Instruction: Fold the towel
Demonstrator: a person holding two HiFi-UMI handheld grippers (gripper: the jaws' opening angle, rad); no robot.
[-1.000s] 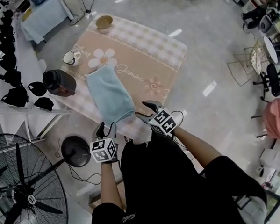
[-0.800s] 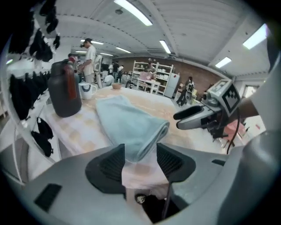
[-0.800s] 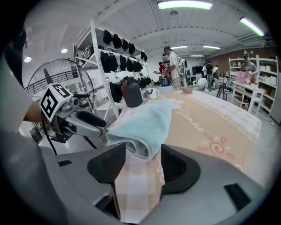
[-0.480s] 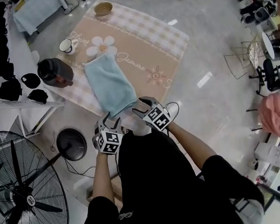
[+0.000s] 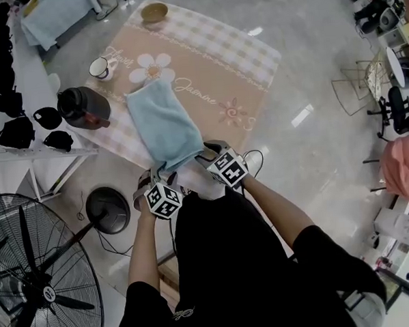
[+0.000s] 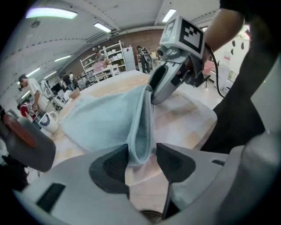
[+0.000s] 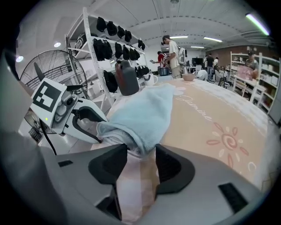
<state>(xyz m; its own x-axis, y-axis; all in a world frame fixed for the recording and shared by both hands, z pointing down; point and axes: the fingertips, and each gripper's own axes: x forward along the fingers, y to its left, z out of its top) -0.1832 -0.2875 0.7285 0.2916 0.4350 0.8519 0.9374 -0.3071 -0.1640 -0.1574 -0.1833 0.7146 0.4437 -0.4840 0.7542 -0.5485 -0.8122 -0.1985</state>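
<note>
The left gripper (image 6: 141, 161), a grey two-jaw tool with a marker cube, stood at the near left corner of the pale blue terry towel (image 5: 163, 124). Its jaws were apart, and the towel's doubled edge hung between them. The cloth lay against one pad, with a gap at the other. The matching right gripper (image 7: 141, 160) was at the towel's near right corner. Its jaws had just been closing and the bunched corner sat between their tips, though they did not appear to be clamped on it yet.

The towel lay as a long strip on a peach tablecloth with a checked border and a flower print (image 5: 217, 70). Its near end reached the table edge closest to the person, and its far end pointed up the table.

The step in hand looked like taking hold of the two near corners. The next move would probably call for both sets of jaws to close firmly, then lift together and carry that end over to the towel's far end. The corners would need to stay level so the edges met.

Left of the towel stood a dark brown lidded jug (image 5: 84, 107). Beyond the towel's far left corner sat a white enamel mug (image 5: 101, 66). Farther beyond the towel's far end, a small tan bowl (image 5: 154, 11) rested.
</note>
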